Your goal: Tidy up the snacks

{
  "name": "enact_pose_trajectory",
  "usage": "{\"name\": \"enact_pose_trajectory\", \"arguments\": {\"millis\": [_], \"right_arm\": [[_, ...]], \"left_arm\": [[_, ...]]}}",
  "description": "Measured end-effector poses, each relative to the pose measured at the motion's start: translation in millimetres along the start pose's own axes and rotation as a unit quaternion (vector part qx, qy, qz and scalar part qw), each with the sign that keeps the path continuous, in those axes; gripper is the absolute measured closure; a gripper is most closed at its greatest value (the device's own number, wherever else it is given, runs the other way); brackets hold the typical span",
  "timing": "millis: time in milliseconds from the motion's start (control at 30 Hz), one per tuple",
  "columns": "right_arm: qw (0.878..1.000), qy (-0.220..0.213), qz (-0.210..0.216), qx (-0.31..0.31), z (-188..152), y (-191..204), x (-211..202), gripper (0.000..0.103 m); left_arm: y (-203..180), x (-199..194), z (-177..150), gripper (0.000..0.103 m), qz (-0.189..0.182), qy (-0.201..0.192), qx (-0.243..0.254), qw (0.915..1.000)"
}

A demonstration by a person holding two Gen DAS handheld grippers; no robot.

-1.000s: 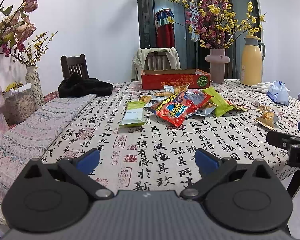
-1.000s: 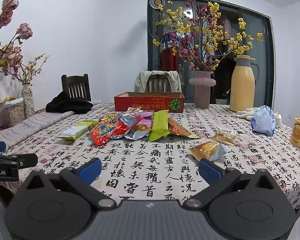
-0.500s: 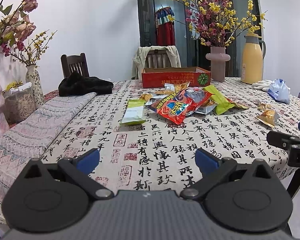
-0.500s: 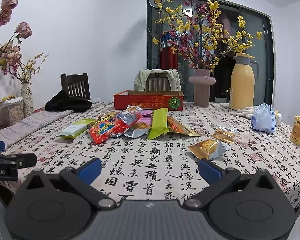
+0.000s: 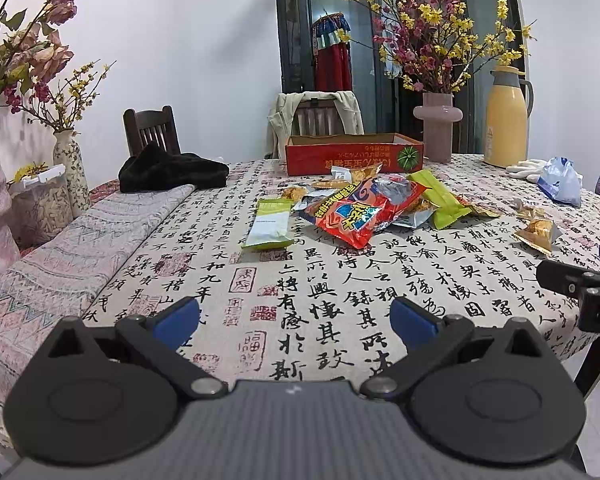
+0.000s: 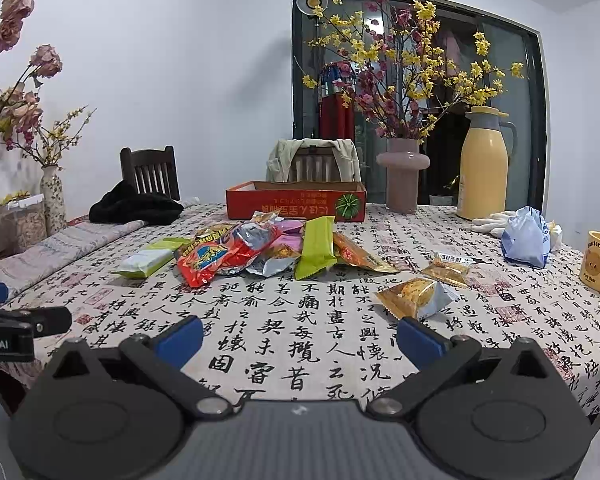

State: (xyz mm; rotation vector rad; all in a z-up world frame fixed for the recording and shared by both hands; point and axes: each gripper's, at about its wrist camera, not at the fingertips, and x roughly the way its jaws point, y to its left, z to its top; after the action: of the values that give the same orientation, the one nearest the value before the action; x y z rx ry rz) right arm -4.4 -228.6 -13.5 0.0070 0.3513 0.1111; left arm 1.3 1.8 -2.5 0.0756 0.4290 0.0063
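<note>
Left wrist view: both claws (image 5: 294,318) (image 6: 298,338) gape empty, snack pile (image 5: 364,208) well ahead

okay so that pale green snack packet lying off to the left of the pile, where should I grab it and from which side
Grip the pale green packet across its narrow width at the near crimped end, which points toward the left claw. It lies flat and apart from the red bag, so I would probably come low from the near table edge with that open claw and pinch the flat seal.
</note>
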Motion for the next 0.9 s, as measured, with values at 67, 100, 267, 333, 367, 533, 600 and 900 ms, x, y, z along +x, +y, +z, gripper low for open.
{"name": "enact_pose_trajectory", "arguments": {"millis": [67, 100, 267, 333, 367, 533, 600, 900], "right_arm": [[1.0, 0.001, 0.0, 0.0, 0.2, 0.3, 0.6, 0.0], [1.0, 0.001, 0.0, -0.001, 0.3, 0.6, 0.4, 0.0], [1.0, 0.0, -0.006, -0.002, 0.4, 0.7, -0.5, 0.0], [1.0, 0.0, -0.006, 0.0, 0.4, -0.4, -0.5, 0.0], [1.0, 0.0, -0.007, 0.001, 0.3, -0.7, -0.4, 0.0], [1.0, -0.001, -0.007, -0.001, -0.2, 0.8, -0.5, 0.0], [1.0, -0.001, -0.007, -0.001, -0.3, 1.0, -0.6, 0.0], [1.0, -0.001, -0.007, -0.001, -0.1, 0.9, -1.0, 0.0]], "left_arm": [[0.0, 0.8, 0.1, 0.0, 0.001, 0.001, 0.0, 1.0], [0.3, 1.2, 0.3, 0.0, 0.002, 0.002, 0.0, 1.0], [-0.7, 1.3, 1.0, 0.0, 0.004, 0.001, 0.002, 1.0], [-1.6, 0.8, 1.1, 0.0, 0.004, 0.0, 0.005, 1.0], [-1.9, 0.6, 1.2, 0.0, 0.004, -0.001, 0.006, 1.0], [-2.2, 0.4, 0.9, 0.0, 0.004, -0.001, 0.006, 1.0], [-1.6, 0.7, 1.1, 0.0, 0.005, -0.002, 0.005, 1.0], [-2.0, 0.9, 0.7, 0.0, 0.005, -0.001, 0.006, 1.0]]}}
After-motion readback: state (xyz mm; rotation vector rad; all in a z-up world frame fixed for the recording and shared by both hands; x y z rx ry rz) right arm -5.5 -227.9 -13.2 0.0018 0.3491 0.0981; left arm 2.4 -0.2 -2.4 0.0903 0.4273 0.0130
